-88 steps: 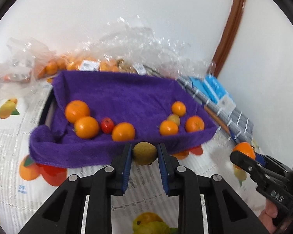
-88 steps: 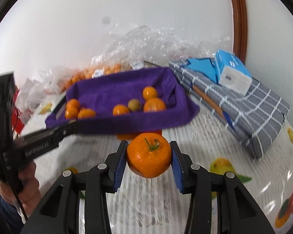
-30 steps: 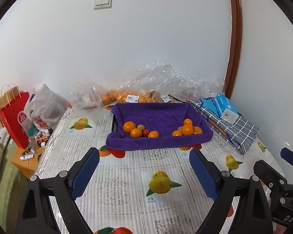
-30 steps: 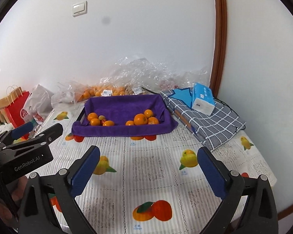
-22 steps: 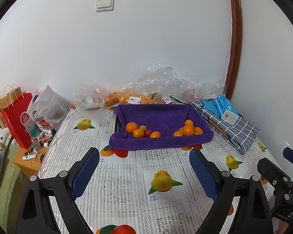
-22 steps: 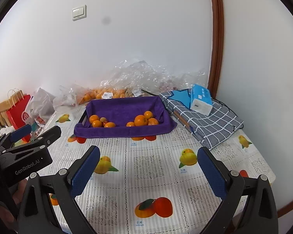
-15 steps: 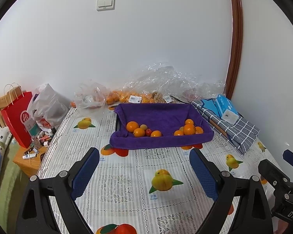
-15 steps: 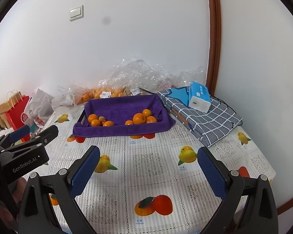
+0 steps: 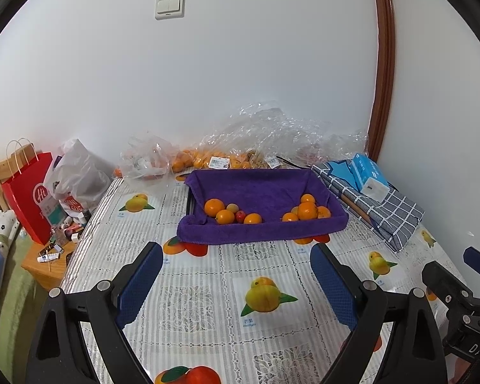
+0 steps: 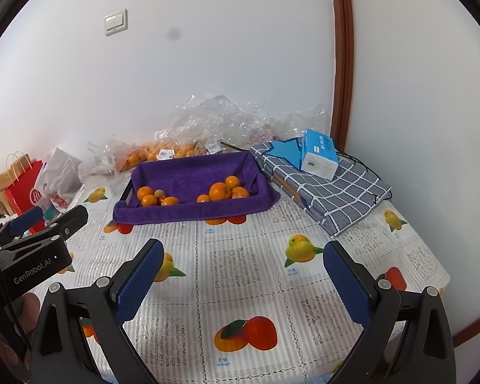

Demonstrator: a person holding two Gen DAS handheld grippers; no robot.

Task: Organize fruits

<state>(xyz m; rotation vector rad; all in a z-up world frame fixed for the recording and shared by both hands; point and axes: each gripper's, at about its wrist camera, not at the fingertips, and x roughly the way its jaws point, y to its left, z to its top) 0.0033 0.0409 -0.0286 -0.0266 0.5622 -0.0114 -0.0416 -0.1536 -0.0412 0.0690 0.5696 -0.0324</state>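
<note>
A tray lined with a purple towel (image 9: 259, 192) (image 10: 188, 172) sits at the far side of the table. In it lie two clusters of fruit: oranges with a small red fruit and a pale one on the left (image 9: 230, 212) (image 10: 153, 196), oranges on the right (image 9: 305, 210) (image 10: 222, 191). My left gripper (image 9: 235, 276) hangs open and empty over the near tablecloth, well short of the tray. My right gripper (image 10: 241, 272) is also open and empty, equally far back. Each gripper shows at the edge of the other's view.
Clear plastic bags with more oranges (image 9: 208, 160) (image 10: 163, 152) lie behind the tray by the wall. A folded checked cloth (image 10: 329, 188) with a blue tissue pack (image 10: 318, 153) sits right of it. A red paper bag (image 9: 27, 195) and clutter stand off the table's left edge.
Both grippers held fruit near the tray 2.9 s ago; since then they stand open, empty and pulled far back. Over the last second the views barely shift.
</note>
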